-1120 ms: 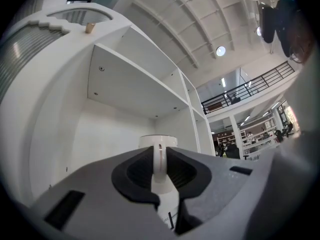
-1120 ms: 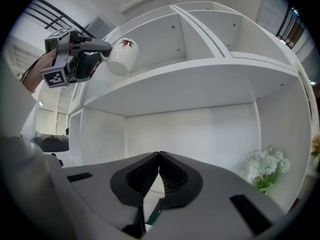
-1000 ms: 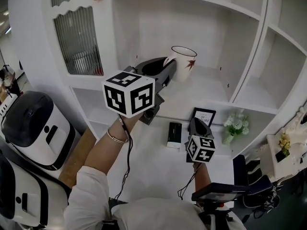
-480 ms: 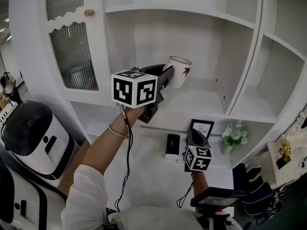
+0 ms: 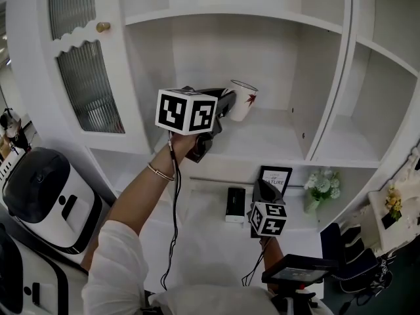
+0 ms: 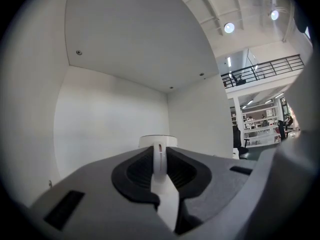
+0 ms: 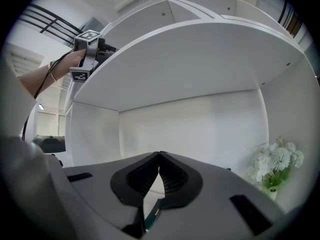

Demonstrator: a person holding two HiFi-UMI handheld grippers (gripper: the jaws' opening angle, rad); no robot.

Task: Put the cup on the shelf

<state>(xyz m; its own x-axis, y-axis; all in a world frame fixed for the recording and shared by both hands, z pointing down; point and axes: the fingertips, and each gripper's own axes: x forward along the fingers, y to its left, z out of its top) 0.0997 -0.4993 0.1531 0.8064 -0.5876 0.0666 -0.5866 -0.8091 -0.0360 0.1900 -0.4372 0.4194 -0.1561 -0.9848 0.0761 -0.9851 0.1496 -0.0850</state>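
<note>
A white cup (image 5: 243,100) with a red leaf print hangs tilted inside the upper shelf compartment, above the shelf board (image 5: 269,140). My left gripper (image 5: 228,104) is shut on the cup's handle. In the left gripper view the handle (image 6: 159,159) sits pinched between the jaws and the cup's rim (image 6: 157,140) shows just beyond them. My right gripper (image 5: 265,190) is lower, in front of the lower shelf, and it is shut with nothing in it. Its jaws meet at the tips in the right gripper view (image 7: 159,155).
On the lower shelf stand a small framed picture (image 5: 276,177), a dark flat box (image 5: 235,203) and white flowers (image 5: 321,181). A glass cabinet door (image 5: 85,77) is at the left, and a white appliance (image 5: 46,195) stands below it. An upright divider (image 5: 328,84) bounds the compartment on the right.
My left arm has stretched farther into the upper compartment with the cup still in its jaws. The right gripper has hardly moved.
</note>
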